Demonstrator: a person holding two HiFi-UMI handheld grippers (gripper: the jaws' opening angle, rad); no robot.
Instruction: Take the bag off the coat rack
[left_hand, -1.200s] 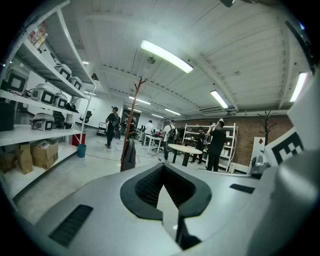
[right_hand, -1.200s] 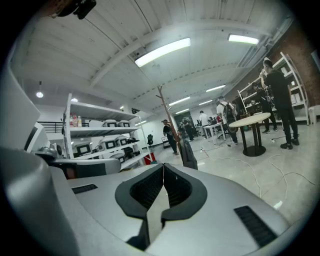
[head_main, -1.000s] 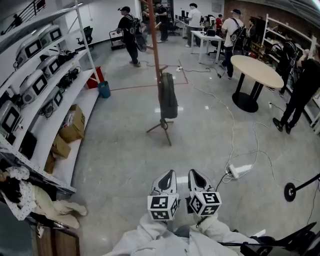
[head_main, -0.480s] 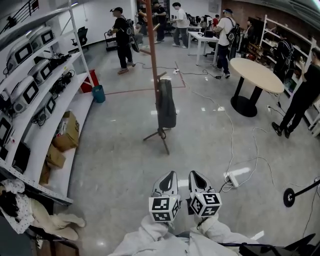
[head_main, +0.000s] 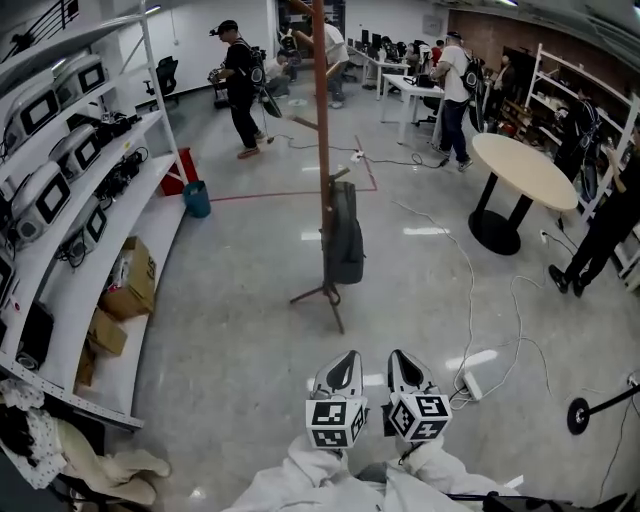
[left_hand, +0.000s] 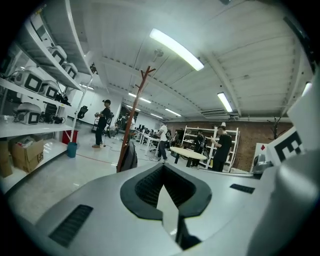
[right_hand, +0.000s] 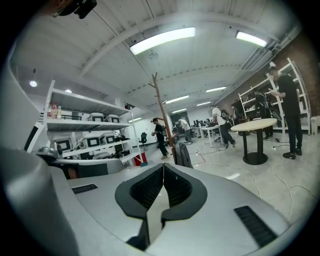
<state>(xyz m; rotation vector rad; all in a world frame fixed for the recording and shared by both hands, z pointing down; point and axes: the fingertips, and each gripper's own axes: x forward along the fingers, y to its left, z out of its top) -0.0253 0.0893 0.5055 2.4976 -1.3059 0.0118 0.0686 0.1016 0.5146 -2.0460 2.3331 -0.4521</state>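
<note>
Far left: white shelf (head_main: 150, 215) with cardboard boxes. Centre, well ahead on the floor: coat rack (head_main: 322, 150), dark bag (head_main: 345, 235) hanging against its pole. Low centre: left tongs (head_main: 347, 358) together, empty; just beside, right tongs (head_main: 397, 356) together, empty. Right: round table (head_main: 525, 170).

My left gripper (head_main: 347, 358) and right gripper (head_main: 396, 357) are pale grey shells that taper to rounded points, each edged in black. Each carries a white cube (head_main: 335, 423) printed with black square markers. Seen close, my black pads (left_hand: 146, 186) are finely ribbed, and a dark slotted vent (right_hand: 255, 218) is cut into the grey casing. My sleeves (head_main: 300, 470) are white and creased.
</note>
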